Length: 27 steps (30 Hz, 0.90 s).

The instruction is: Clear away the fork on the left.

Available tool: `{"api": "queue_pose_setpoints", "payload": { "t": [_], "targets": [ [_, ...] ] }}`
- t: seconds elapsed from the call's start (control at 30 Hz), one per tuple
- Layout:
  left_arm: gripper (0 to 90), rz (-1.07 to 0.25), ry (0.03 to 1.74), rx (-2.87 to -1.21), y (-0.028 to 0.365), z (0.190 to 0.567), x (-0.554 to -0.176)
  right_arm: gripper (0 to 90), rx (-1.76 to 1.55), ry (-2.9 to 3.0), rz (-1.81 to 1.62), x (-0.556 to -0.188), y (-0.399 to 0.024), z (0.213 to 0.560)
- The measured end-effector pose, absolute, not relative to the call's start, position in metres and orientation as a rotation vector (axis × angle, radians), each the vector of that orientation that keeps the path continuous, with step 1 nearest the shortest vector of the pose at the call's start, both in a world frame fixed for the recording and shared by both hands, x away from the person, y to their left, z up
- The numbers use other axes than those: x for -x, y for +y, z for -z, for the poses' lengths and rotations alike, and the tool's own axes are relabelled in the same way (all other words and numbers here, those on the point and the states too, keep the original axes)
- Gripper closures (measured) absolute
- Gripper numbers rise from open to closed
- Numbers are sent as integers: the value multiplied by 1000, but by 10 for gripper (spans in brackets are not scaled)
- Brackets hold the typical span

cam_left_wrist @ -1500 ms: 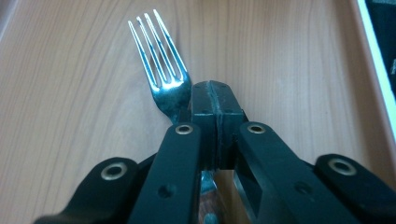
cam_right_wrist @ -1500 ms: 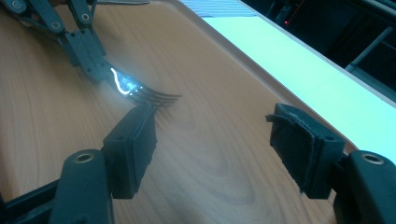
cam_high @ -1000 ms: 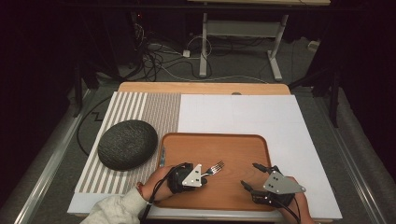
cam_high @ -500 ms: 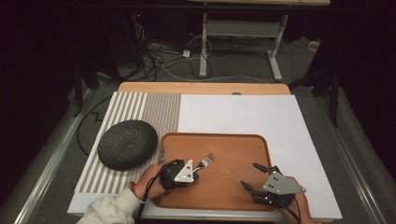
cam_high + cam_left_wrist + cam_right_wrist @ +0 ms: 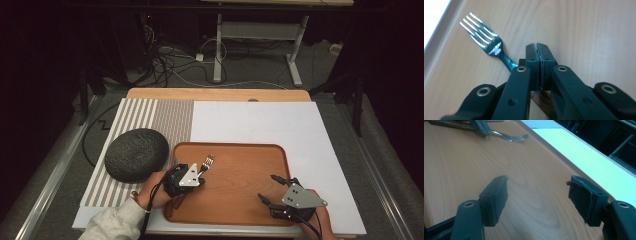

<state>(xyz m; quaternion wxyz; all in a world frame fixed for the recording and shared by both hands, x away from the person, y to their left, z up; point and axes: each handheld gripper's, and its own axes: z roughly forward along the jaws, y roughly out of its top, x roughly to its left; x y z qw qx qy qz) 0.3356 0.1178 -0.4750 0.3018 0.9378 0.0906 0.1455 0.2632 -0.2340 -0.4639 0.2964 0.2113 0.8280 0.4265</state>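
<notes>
Below you, the counter (image 5: 260, 125) carries a wooden tray (image 5: 250, 175) beside a dark round cushion (image 5: 136, 154). Your left hand-held gripper (image 5: 199, 171) is clamped tight on a fork (image 5: 487, 42) over the tray's left side. Your right hand-held gripper (image 5: 272, 189) rests wide open and empty near the tray's front right corner.

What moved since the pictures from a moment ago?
The left tool, shut on the fork, slid leftward across the wooden tray, carrying the fork toward the tray's left edge. The right tool stayed open at the tray's right corner, and the dark round cushion did not move.
</notes>
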Motion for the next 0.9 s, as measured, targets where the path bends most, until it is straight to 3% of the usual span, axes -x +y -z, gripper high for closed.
{"api": "queue_pose_setpoints", "payload": {
  "t": [0.9],
  "targets": [
    [837, -410, 376, -2493, 155, 475, -344, 320, -559, 2205, -1132, -263, -233, 464]
  ]
}}
